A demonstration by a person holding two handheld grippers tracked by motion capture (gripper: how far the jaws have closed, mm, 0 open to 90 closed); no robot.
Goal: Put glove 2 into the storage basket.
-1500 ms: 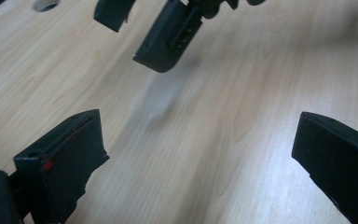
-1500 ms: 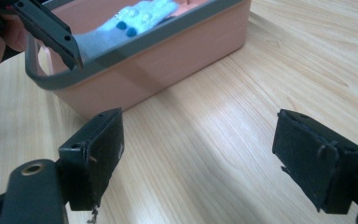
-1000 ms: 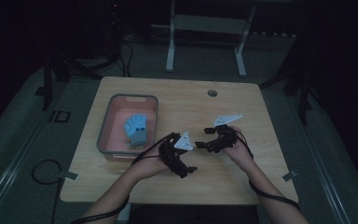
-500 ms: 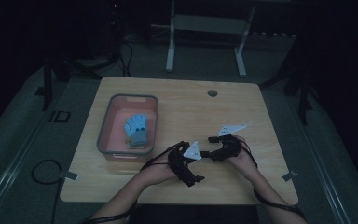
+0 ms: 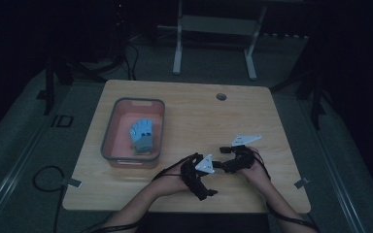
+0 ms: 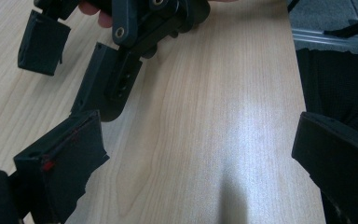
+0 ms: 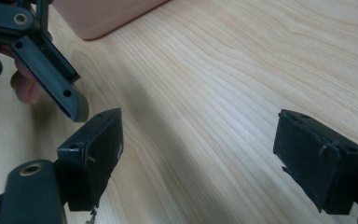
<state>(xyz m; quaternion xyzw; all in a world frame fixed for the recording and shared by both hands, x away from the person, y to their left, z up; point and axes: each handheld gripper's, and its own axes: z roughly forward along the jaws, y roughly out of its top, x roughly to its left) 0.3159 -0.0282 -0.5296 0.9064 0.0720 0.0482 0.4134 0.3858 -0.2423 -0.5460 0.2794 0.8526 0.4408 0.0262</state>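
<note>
Both grippers were held spread wide and empty: the left gripper (image 5: 205, 190) and the right gripper (image 5: 222, 158) were seen from the high view drawn close together, nose to nose, low over the near edge of the table (image 5: 194, 116), with nothing between the jaws of either. From there the scene is taken by size. The table, pale wood with a small round hole (image 5: 221, 96) near its far edge, was left bare around the grippers, which probably explains why they were parked there: free space, nothing to knock. The tub (image 5: 111, 127), pinkish with a grey rim, was set toward the left side of the table, apart from both grippers; its corner (image 7: 107, 18) was caught at the top of the right gripper view. Inside it a light blue glove (image 5: 142, 131) was laid flat, fingers pointing away from the person, with a darker cuff at its near end. It seemed to have been dropped there as its resting place, so the work in hand was judged to be finished or paused, though that cannot be confirmed. In the left gripper view the right gripper (image 6: 79, 46) was shown just ahead, jaws apart, over bare wood; in the right gripper view a link of the left gripper (image 7: 46, 65) was seen at the upper left, a fingertip beside it.
</note>
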